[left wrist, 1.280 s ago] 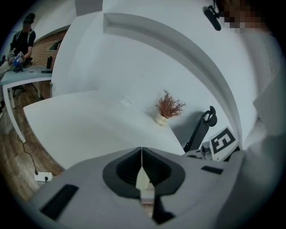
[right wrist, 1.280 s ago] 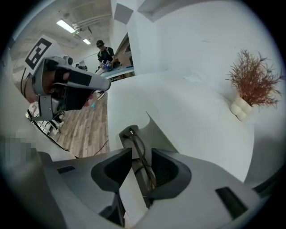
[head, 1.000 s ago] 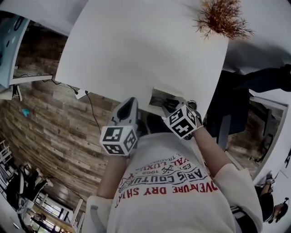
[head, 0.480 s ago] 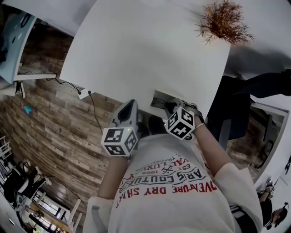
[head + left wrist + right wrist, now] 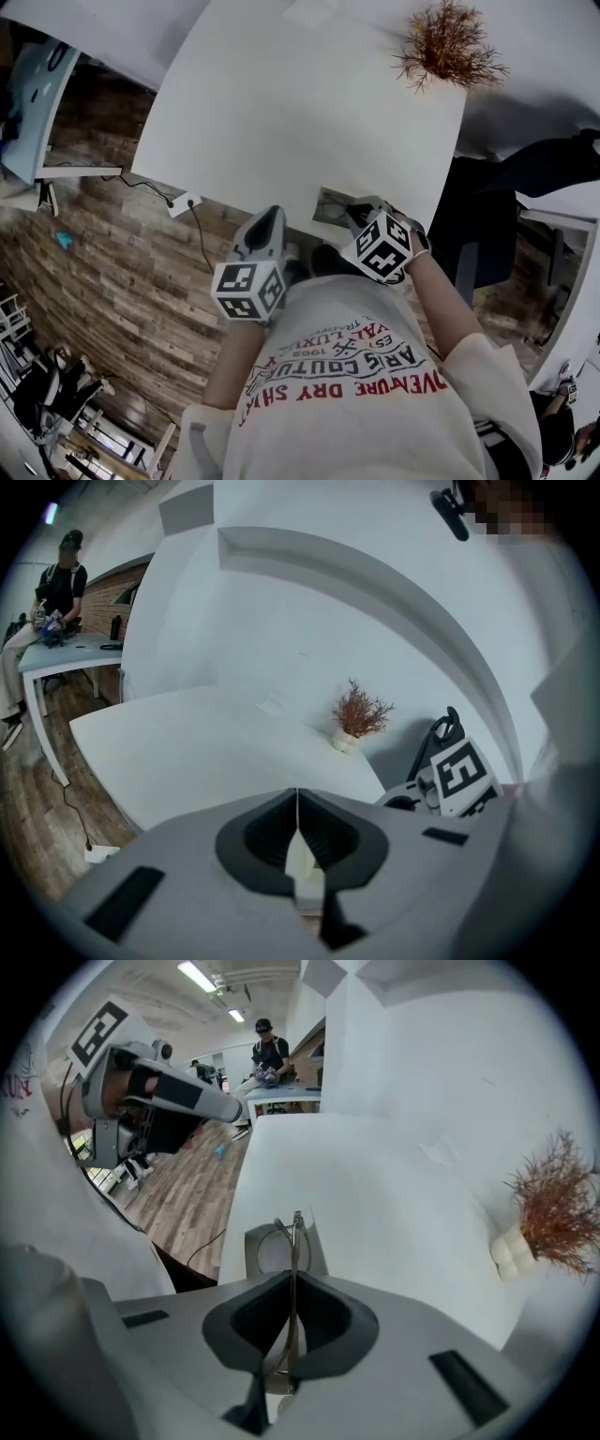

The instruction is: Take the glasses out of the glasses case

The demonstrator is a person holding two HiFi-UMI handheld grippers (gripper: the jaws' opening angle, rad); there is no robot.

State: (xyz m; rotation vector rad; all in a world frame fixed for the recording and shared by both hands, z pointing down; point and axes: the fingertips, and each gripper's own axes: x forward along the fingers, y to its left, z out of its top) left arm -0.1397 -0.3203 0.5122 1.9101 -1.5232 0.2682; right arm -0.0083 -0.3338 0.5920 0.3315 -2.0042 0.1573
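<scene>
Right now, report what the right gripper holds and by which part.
The right gripper has its jaws closing on the glasses. It pinches them by the thin wire frame next to one lens, above the case.

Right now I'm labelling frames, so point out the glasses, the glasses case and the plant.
glasses (image 5: 296,1230): right gripper view, the thin frame's upper end.
glasses case (image 5: 316,1249): right gripper view, its grey right flap.
plant (image 5: 551,1202): right gripper view, its rust-brown twigs.

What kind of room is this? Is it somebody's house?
Probably an office or workroom, not a house. The big white table is plain, there are long ceiling lights overhead, and another person is busy at a second table farther back.
</scene>
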